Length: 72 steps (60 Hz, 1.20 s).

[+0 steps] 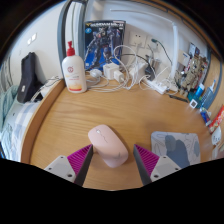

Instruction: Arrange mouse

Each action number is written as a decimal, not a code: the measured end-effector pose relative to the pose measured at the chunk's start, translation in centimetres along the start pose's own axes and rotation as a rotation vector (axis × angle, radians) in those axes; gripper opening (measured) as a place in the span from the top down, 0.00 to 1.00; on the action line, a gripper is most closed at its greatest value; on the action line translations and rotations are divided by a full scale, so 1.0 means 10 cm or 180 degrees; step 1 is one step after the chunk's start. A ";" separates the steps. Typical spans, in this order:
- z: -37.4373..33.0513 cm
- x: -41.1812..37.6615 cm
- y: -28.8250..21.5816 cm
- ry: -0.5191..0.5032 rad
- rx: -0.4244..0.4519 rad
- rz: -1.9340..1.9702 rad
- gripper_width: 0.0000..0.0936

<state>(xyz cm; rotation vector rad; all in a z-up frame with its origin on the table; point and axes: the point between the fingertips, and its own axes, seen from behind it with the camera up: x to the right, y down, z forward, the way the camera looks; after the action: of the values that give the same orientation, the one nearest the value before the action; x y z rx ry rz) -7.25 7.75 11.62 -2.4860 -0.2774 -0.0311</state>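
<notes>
Your gripper (112, 160) is spread wide, with one magenta pad at each side of the mouse (108, 145). The mouse rests on the wooden desk (70, 120) under its own weight and stands between the fingers; its near end reaches down into the span between the pads. A narrow gap seems to show at either side, so treat the mouse as bracketed, not yet pinched. This placement appears deliberate: you have the fingers lined up along the flanks of the mouse so that closing them would press on its two long sides, the most stable surfaces for a pinch.

The mouse is pale pink, smooth and rounded, with an oval outline and a domed back. It lies with its long axis roughly along the fingers, turned slightly to one side. No cable is visible on it, so it is probably wireless. Expect the glossy, curved shell to slip if you grip it high; a low, centred grip is likely safer.

Just beside the right finger lies a grey cloth (175, 147). Beyond the mouse, well apart from it, stand a pump bottle (72, 70), a tangle of white cables (125, 75) and a printed box (105, 42) at the wall.
</notes>
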 end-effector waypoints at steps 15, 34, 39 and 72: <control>0.39 0.28 -0.42 0.0231 -0.0048 0.0242 0.22; 0.33 0.37 -0.36 0.0279 0.0059 0.0690 0.51; 0.29 0.33 -0.29 0.0276 0.0101 0.0703 0.57; -1.10 0.54 -1.69 -0.0102 0.0754 0.0125 0.68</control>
<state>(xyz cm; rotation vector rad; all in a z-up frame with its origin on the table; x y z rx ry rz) -5.01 15.43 30.92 -2.2571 -0.2314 0.0550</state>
